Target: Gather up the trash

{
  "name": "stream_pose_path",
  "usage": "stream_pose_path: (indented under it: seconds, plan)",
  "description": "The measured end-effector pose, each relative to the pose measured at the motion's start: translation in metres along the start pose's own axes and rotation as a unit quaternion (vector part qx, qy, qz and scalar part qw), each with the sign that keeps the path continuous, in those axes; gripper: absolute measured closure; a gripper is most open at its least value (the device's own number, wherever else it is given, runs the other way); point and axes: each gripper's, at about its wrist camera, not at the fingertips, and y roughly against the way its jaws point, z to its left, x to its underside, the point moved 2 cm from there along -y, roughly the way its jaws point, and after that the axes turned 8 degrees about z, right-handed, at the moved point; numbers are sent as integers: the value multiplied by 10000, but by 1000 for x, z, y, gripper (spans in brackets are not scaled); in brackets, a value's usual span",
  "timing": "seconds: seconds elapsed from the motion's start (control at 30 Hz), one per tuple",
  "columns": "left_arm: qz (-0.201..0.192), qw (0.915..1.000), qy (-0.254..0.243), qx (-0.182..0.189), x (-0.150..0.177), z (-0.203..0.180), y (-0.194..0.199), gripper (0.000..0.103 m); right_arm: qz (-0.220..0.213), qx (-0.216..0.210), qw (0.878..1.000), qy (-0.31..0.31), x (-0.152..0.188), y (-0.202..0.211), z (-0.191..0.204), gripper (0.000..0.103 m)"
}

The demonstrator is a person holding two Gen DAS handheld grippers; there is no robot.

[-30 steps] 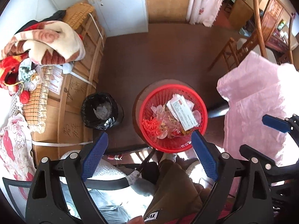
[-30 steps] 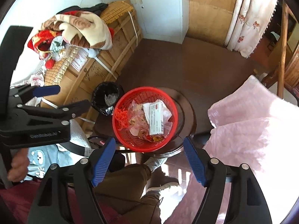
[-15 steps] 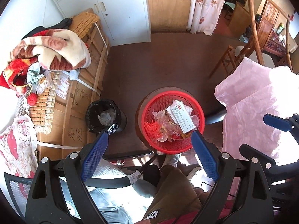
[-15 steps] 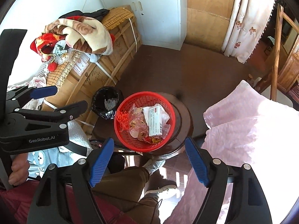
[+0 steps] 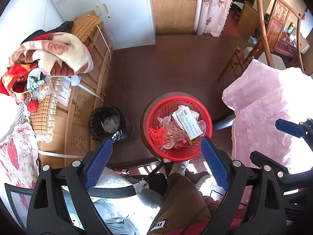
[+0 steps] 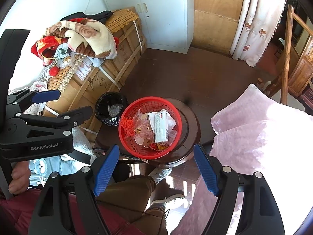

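Observation:
A red mesh basket (image 5: 168, 107) (image 6: 137, 105) sits on a round dark wooden table (image 5: 144, 121) (image 6: 189, 121), far below both grippers. It holds trash: a white printed packet (image 5: 186, 122) (image 6: 160, 127), clear wrappers and orange bits (image 5: 156, 135) (image 6: 126, 124). A black-lined trash bin (image 5: 107, 123) (image 6: 110, 108) stands on the floor left of the table. My left gripper (image 5: 156, 161) (image 6: 64, 105) is open and empty. My right gripper (image 6: 156, 169) is open and empty; one of its fingertips (image 5: 289, 127) shows in the left wrist view.
Wooden crates (image 5: 82, 105) (image 6: 109, 72) piled with blankets (image 5: 58, 54) stand at the left. A pink cover (image 5: 270, 117) (image 6: 254, 133) lies at the right. White cabinet (image 5: 117, 9) and curtain (image 5: 211, 5) at the back. The person's legs (image 5: 180, 199) are below.
Both grippers have risen and pulled back, so the basket, table and bin look smaller and more of the room shows. Both stay open and empty.

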Motion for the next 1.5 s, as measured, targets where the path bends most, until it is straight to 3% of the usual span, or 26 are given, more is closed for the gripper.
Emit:
stream_pose_path:
  seconds: [1.5]
  plan:
    - [48, 10000, -61, -25, -5, -7, -5, 14, 37, -9, 10000, -44, 0, -3, -8, 26]
